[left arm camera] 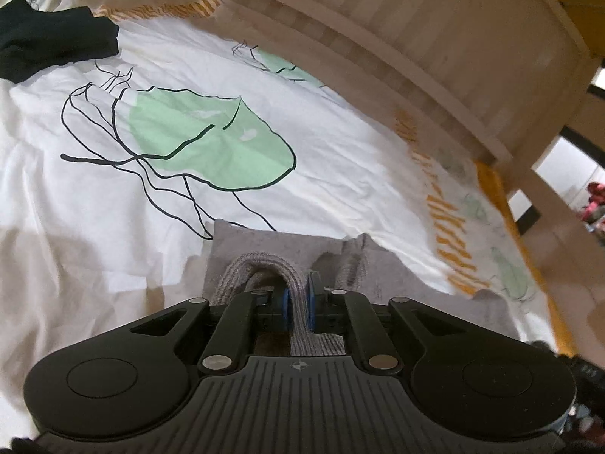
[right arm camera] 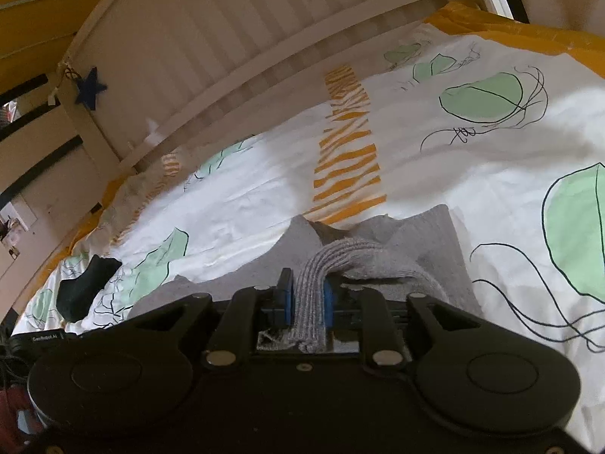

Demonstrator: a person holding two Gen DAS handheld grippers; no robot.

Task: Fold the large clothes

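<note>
A grey garment point(left arm camera: 280, 249) with ribbed knit hems lies on a bed with a white duvet. My left gripper point(left arm camera: 298, 302) is shut on a ribbed grey hem point(left arm camera: 293, 276), which loops up between the blue pads. In the right wrist view the same grey garment point(right arm camera: 435, 265) spreads in front of my right gripper point(right arm camera: 308, 297), which is shut on another ribbed hem point(right arm camera: 310, 287). Both hems are held slightly above the bed. Most of the garment is hidden under the grippers.
The white duvet point(left arm camera: 340, 174) has green jellyfish prints and orange stripes. A dark garment point(left arm camera: 49, 41) lies at the far left; it also shows in the right wrist view point(right arm camera: 83, 287). A pale wooden bed rail point(left arm camera: 453, 38) borders the bed.
</note>
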